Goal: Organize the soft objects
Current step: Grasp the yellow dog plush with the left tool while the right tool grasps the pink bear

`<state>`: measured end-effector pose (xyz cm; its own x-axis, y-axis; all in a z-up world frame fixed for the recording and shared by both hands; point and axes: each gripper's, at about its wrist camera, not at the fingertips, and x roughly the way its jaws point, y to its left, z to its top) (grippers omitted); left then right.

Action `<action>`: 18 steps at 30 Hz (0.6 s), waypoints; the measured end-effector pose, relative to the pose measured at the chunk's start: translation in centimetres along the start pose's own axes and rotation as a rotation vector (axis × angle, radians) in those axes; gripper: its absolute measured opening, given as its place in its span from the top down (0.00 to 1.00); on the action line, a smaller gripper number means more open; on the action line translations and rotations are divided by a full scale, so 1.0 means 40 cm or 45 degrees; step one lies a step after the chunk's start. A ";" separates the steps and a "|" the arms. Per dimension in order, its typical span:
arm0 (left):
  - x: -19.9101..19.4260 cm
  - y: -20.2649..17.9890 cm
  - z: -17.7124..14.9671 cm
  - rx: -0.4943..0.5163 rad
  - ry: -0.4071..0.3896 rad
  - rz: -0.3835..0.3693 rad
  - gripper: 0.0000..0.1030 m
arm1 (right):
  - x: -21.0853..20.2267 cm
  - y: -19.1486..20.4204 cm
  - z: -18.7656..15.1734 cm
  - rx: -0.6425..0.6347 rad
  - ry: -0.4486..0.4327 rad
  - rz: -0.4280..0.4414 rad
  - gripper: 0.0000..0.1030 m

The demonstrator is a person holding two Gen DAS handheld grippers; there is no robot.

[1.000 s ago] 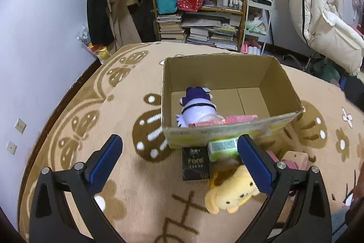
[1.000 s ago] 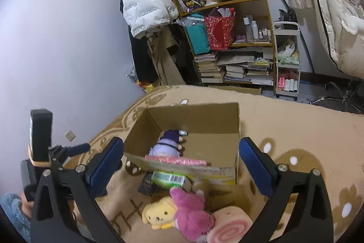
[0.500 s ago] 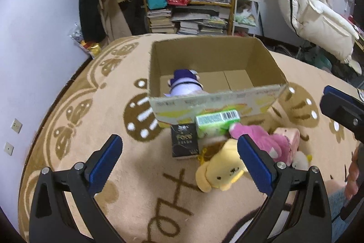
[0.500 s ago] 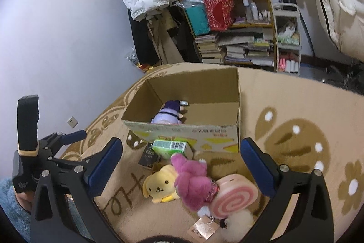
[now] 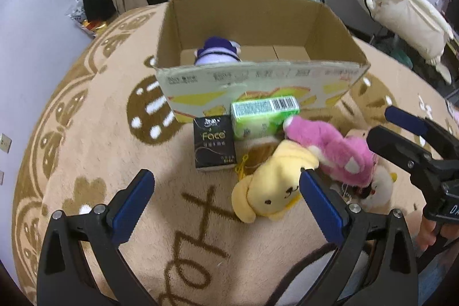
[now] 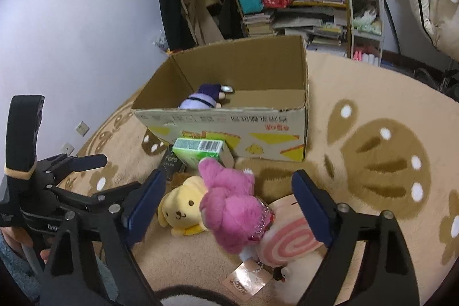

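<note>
We hold our left tongs (image 5: 223,192) wide open and empty, low over the rug (image 5: 86,134), so the pile ahead stays in view. Just beyond lies a black Face packet (image 5: 214,146), then a green tissue pack (image 5: 262,116) leaning against the near wall of the cardboard box (image 5: 258,82). A purple plush (image 5: 218,53) already sits inside the box, at its far left. To the right, the yellow dog plush (image 6: 183,210) lies on the rug, touching the pink plush (image 6: 229,202), which rests partly on a swirl-roll cushion (image 6: 287,243). Our right tongs (image 6: 225,205) are spread wide around the pink plush, gripping nothing; we judge it the next pick.
</note>
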<state>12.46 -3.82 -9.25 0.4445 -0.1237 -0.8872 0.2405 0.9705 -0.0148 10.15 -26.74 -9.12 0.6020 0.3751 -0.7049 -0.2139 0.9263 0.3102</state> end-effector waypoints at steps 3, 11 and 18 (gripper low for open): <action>0.022 -0.006 -0.003 0.004 0.043 -0.038 0.03 | 0.019 -0.006 -0.004 0.013 0.033 0.026 0.09; 0.076 -0.028 -0.002 0.017 0.129 -0.093 0.03 | 0.068 -0.015 -0.008 0.049 0.103 0.086 0.19; 0.121 -0.043 -0.003 0.020 0.201 -0.144 0.03 | 0.118 -0.016 -0.020 0.058 0.174 0.115 0.37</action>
<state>14.11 -6.08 -13.58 0.2731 -0.1964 -0.9417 0.2951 0.9488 -0.1123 12.50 -25.52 -13.15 0.4708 0.4613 -0.7521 -0.2255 0.8870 0.4029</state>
